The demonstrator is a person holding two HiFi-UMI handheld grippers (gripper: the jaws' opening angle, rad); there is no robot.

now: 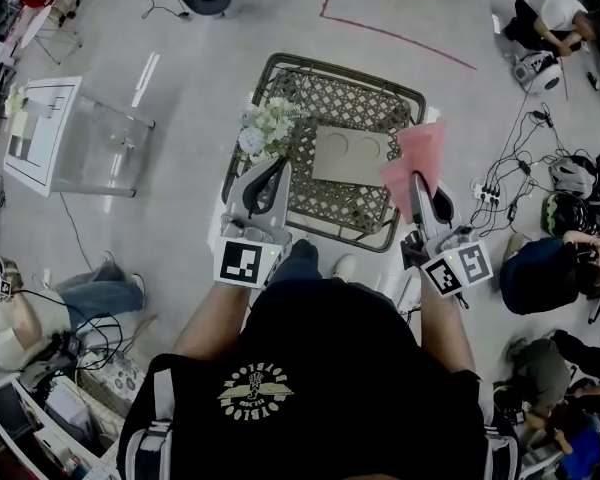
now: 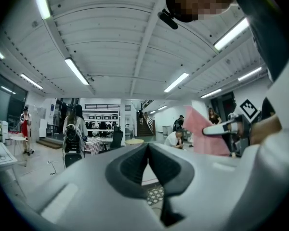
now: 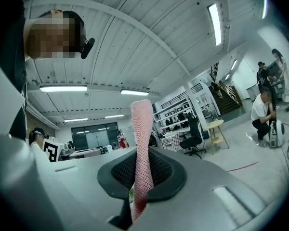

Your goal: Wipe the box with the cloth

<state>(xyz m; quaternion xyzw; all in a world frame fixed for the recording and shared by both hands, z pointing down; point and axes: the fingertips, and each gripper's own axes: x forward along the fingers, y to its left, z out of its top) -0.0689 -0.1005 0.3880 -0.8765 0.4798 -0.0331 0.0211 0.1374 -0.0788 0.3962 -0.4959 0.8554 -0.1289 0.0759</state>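
A flat brown cardboard box (image 1: 354,155) with two round marks lies on a dark lattice table (image 1: 335,208). My right gripper (image 1: 420,181) is shut on a pink cloth (image 1: 415,157), held up over the table's right edge beside the box. In the right gripper view the pink cloth (image 3: 142,148) stands pinched between the pads and the gripper (image 3: 140,177) points up at the ceiling. My left gripper (image 1: 272,171) hovers over the table's left side, its jaws together and empty. The left gripper view shows its pads meeting, the left gripper (image 2: 148,150) tilted upward, and the pink cloth (image 2: 204,136) at right.
A bunch of white flowers (image 1: 265,128) sits on the table's left corner, close to my left gripper. A glass-sided table (image 1: 75,138) stands to the left. Cables and a power strip (image 1: 490,193) lie on the floor at right, with people seated around.
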